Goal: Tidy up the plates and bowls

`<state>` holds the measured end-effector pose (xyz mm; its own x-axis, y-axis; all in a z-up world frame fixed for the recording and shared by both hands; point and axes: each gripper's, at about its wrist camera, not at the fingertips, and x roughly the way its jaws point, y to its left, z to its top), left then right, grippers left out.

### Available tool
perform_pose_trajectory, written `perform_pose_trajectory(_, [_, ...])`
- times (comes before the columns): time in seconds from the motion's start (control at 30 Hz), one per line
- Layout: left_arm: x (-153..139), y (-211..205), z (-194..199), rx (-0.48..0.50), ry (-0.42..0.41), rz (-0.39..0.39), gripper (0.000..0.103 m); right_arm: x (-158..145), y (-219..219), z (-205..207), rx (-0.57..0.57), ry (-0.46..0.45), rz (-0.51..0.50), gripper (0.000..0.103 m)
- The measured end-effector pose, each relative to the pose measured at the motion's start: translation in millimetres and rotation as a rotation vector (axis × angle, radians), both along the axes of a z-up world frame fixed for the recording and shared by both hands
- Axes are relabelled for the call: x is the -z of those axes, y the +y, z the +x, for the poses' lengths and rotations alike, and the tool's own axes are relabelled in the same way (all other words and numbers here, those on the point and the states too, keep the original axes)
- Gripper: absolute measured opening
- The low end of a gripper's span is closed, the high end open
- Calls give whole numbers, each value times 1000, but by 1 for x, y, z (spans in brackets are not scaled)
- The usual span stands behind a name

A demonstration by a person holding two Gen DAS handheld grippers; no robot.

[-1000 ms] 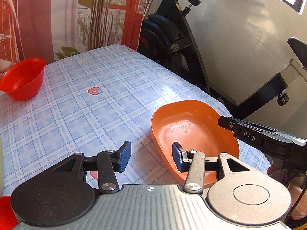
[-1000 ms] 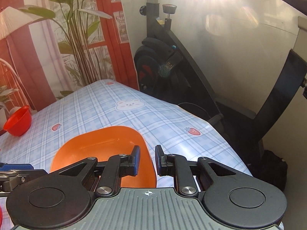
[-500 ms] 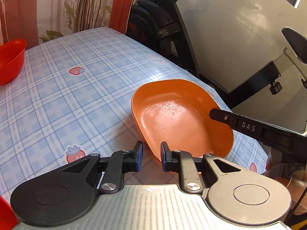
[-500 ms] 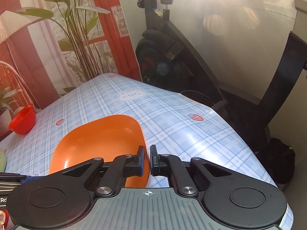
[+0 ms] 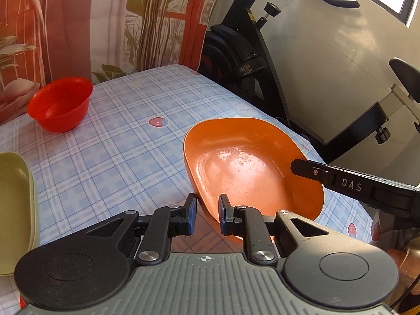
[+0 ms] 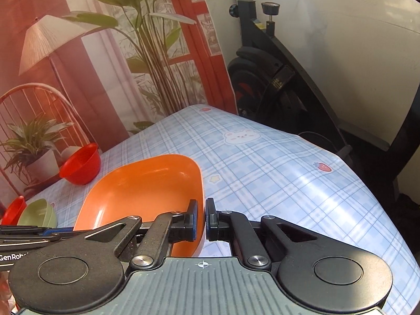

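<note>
The orange plate (image 5: 252,168) is sitting near the worktop's (image 5: 110,152) right edge, and its near end is getting cut off in both views: in the left wrist view the rim is dipping behind the claw body, and in the right wrist view the lower part is disappearing behind the black linkage. A pale green dish (image 5: 15,210) to the left of the orange plate is running out of the left wrist picture, so only part of it is showing. A sliver of a second red bowl (image 6: 13,210) is peeking in at the left margin of the right wrist view, touching or just beside a green bowl (image 6: 38,214); which of the two I cannot tell.

The left claw (image 5: 206,216) is standing partly open, with the orange plate's near-left rim lying between its blue pads (image 5: 192,216). A gap is showing on either side of the rim, so the pads are not pressing on it. The right claw (image 6: 200,221) is gripping the orange plate's right rim, its pads (image 6: 194,221) nearly together with only the thin rim between them. In the left wrist view a black finger of the right claw is reaching over the orange plate's right rim.

A red bowl (image 5: 61,105) is sitting upright, well apart from the orange plate, toward the far left of the worktop. An exercise bike (image 5: 249,60) is standing beyond the orange plate, off the worktop's far right side.
</note>
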<state>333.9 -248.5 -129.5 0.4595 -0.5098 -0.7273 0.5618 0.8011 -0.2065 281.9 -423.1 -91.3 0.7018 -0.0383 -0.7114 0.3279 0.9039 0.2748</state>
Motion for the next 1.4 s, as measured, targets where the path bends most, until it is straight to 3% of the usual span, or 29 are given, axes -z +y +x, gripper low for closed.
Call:
perform_pose_trajectory(0.33, [-52,94,15,-108,-59,-32,19,-33,81,40,-192,-32,52,7])
perform_pose_trajectory(0.8, [-102,208,20,-270,-160,-31,19,-62,205,99,-424,-63,15,9])
perform_pose_trajectory(1.0, [-88,241,25,-308,-133,-34,19,-50,238,118,-469,-22,3,9])
perform_pose_trajectory(1.4, [-31,254,42,-310,-98,23,19,-9,260,139,-498,96,-45,9])
